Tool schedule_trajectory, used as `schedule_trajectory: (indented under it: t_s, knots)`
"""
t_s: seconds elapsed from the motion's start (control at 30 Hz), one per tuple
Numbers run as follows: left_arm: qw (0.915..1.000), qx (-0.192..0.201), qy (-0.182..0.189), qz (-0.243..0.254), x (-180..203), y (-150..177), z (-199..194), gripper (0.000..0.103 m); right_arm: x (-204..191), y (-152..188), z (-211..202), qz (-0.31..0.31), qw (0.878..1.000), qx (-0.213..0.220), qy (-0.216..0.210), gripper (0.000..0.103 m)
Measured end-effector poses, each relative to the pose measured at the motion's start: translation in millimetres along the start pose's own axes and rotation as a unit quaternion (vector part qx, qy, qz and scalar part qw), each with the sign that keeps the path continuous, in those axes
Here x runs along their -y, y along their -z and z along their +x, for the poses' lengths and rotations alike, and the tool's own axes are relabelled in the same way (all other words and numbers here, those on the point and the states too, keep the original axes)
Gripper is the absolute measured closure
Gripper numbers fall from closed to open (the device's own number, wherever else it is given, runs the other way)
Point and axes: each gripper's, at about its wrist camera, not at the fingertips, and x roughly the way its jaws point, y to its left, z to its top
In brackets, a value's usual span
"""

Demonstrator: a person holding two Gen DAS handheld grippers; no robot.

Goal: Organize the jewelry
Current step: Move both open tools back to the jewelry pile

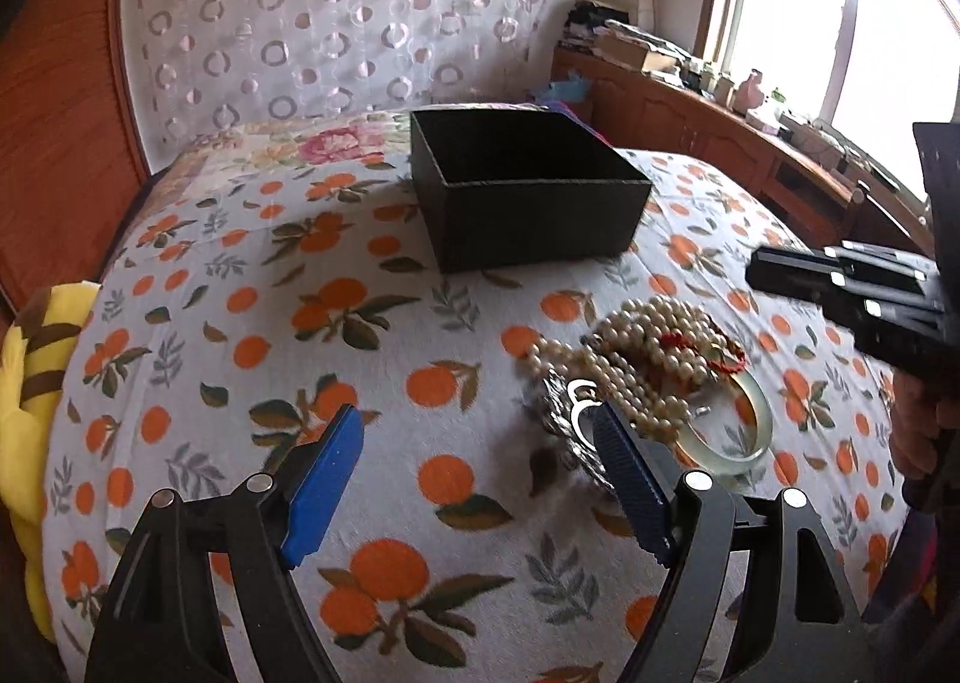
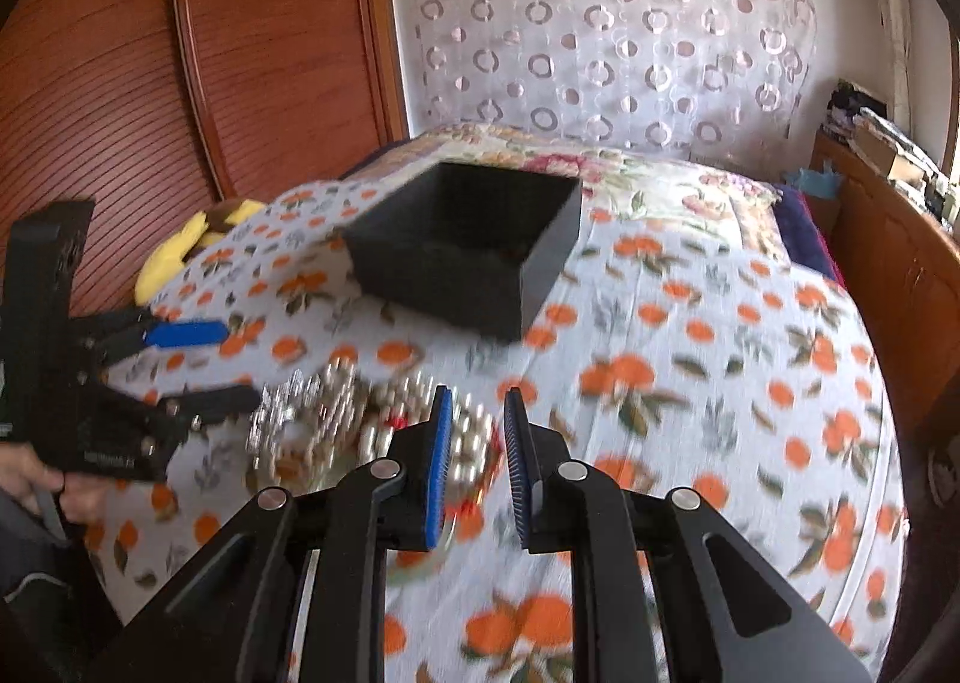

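A pile of jewelry lies on the orange-print bedspread: pearl strands, a red cord, a pale green bangle and a silver piece. My left gripper is open wide just left of the pile, and its right pad sits at the silver piece. An open black box stands behind, its inside dark. In the right wrist view, which is blurred, the pile lies left of my right gripper. Its jaws stand narrowly apart with nothing between them. The left gripper and box also show there.
A yellow plush toy lies at the bed's left edge by the wooden headboard. A cluttered wooden cabinet runs along the right under a window. A patterned curtain hangs behind the bed. A hand holds the left gripper.
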Motion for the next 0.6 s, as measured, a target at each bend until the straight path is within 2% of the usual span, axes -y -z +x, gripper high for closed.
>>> schedule_trajectory:
  t_s: [0.23, 0.33, 0.4, 0.6]
  knots:
    - [0.9997, -0.013, 0.019, 0.007, 14, 3, 3, 0.027, -9, 31, -9, 0.001, 1.000, -0.017, -0.011, 0.083]
    - [0.9994, -0.011, 0.032, 0.004, 18, 2, 2, 0.028, -12, 42, -11, 0.001, 1.000, -0.022, -0.013, 0.079]
    - [0.9992, -0.015, 0.038, 0.001, 20, 1, 3, 0.038, -14, 47, -12, -0.002, 1.000, -0.024, -0.010, 0.078]
    - [0.9987, -0.023, 0.044, -0.010, 24, -1, 10, 0.049, -20, 56, -9, -0.010, 1.000, -0.027, -0.009, 0.078]
